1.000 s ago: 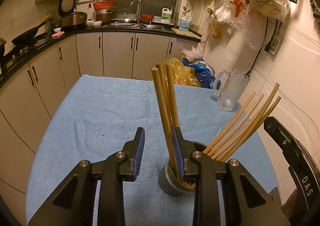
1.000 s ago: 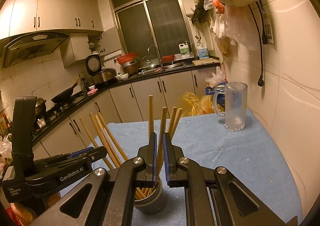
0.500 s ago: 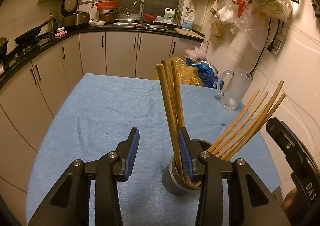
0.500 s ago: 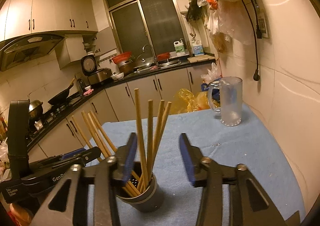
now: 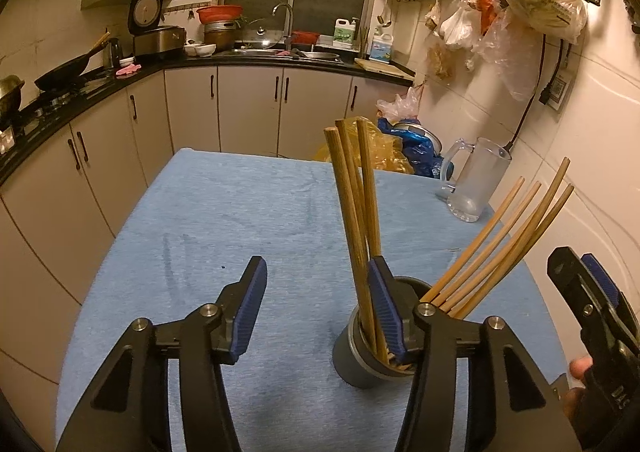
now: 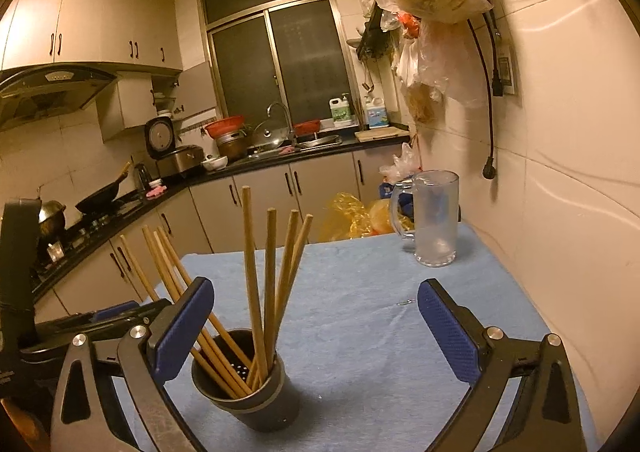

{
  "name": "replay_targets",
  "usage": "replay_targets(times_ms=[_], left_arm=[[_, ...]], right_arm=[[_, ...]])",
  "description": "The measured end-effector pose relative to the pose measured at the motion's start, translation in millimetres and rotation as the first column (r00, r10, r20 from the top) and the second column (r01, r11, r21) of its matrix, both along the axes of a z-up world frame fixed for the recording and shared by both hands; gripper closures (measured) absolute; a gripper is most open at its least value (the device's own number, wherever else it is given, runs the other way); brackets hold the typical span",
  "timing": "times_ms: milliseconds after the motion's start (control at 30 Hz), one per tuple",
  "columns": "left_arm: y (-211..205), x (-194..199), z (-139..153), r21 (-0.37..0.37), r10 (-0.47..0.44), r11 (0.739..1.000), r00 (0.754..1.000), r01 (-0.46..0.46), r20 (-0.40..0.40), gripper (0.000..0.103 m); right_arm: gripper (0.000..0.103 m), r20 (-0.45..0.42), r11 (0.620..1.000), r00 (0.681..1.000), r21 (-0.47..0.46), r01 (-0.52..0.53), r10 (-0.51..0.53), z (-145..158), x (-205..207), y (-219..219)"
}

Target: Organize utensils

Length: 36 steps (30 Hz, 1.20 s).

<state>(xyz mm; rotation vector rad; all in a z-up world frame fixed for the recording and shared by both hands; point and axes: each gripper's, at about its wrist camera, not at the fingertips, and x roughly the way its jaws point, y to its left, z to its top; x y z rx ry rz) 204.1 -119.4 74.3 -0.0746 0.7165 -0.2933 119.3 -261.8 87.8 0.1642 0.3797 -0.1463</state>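
A grey holder (image 5: 356, 356) stands on the blue cloth (image 5: 240, 211). In it, three darker chopsticks (image 5: 352, 211) stand upright and several paler chopsticks (image 5: 500, 244) lean right. My left gripper (image 5: 316, 308) is opening; the upright chopsticks stand beside its right pad, and the left pad is far from them. In the right wrist view the holder (image 6: 260, 400) sits low between the fingers of my right gripper (image 6: 316, 328), close to the left one. Those jaws are opening wide, and its chopsticks (image 6: 264, 272) stand free of both pads. The right gripper (image 5: 592, 312) also shows at the left wrist view's edge.
A frosted glass mug (image 6: 434, 219) stands at the table's far right, by the tiled wall. Yellow and blue plastic bags (image 5: 400, 147) lie beyond the table's far edge. Kitchen cabinets run along the left and back. Bags hang from the wall above.
My right gripper went from shut on chopsticks to wide open, leaving them in the holder. My left gripper's jaws have spread wider. Neither hand has shifted much.
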Motion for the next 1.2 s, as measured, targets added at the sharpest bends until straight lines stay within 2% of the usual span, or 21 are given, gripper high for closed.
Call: replay_targets(times_ms=[233,633,1200], left_arm=[[3,-4,0,0.007,0.015,1.0,1.0,-0.015,0.009,0.048],[6,-10,3,0.02,0.033,0.999,0.999,-0.034,0.022,0.041],[11,-31,7,0.059,0.065,0.996,0.996,-0.069,0.059,0.013]], right_arm=[[0.0,-0.05,0.999,0.998,0.02,0.039,-0.038,-7,-1,-6],[0.0,-0.06,0.999,0.998,0.049,0.0,0.003,-13,-8,-7],[0.0,-0.045,0.999,0.998,0.037,-0.034,0.036,-11,-24,7]])
